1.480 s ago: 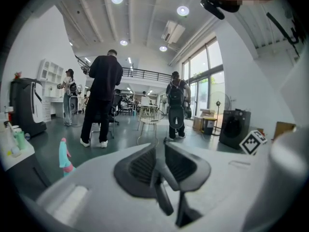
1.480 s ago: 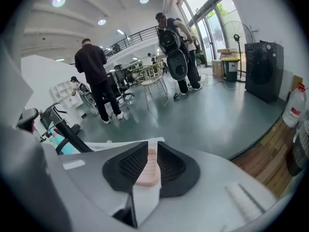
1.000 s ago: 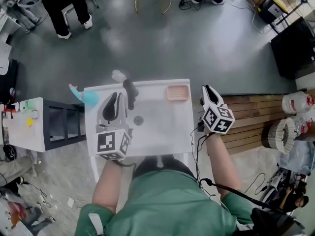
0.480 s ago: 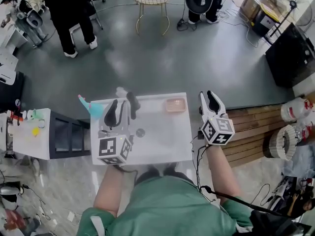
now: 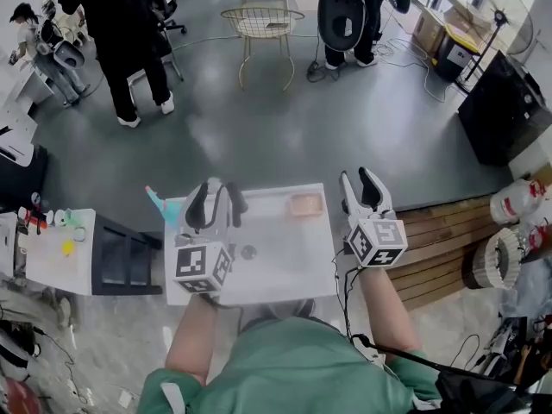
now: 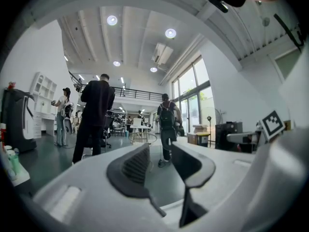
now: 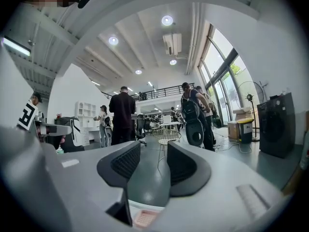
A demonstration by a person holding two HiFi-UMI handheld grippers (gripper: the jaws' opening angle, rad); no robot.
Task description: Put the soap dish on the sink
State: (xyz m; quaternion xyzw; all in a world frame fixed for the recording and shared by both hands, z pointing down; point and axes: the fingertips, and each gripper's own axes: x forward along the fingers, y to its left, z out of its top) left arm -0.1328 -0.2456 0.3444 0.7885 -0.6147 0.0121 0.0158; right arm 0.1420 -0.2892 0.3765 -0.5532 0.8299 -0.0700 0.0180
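The pink soap dish point(image 5: 305, 203) lies on the far right corner of the white sink point(image 5: 285, 266), with no gripper touching it. My left gripper point(image 5: 214, 203) hovers over the sink's far left part, its jaws opening with nothing between them. Just past the sink's right edge, my right gripper point(image 5: 362, 191) is held up level, its jaws also opening and empty. In the right gripper view the soap dish point(image 7: 145, 218) shows low down, under the gripper point(image 7: 147, 167). The left gripper view shows only that gripper point(image 6: 161, 161) and the room beyond.
A teal item point(image 5: 159, 202) sits at the sink's far left corner, beside a black cabinet point(image 5: 125, 253). Wooden slats point(image 5: 440, 231) lie to the right. People point(image 5: 129, 33) and a wire chair point(image 5: 261, 24) stand on the grey floor beyond.
Both grippers have risen and their jaws have spread wider. The head view has tilted up to show more floor. The soap dish has stayed on the sink.
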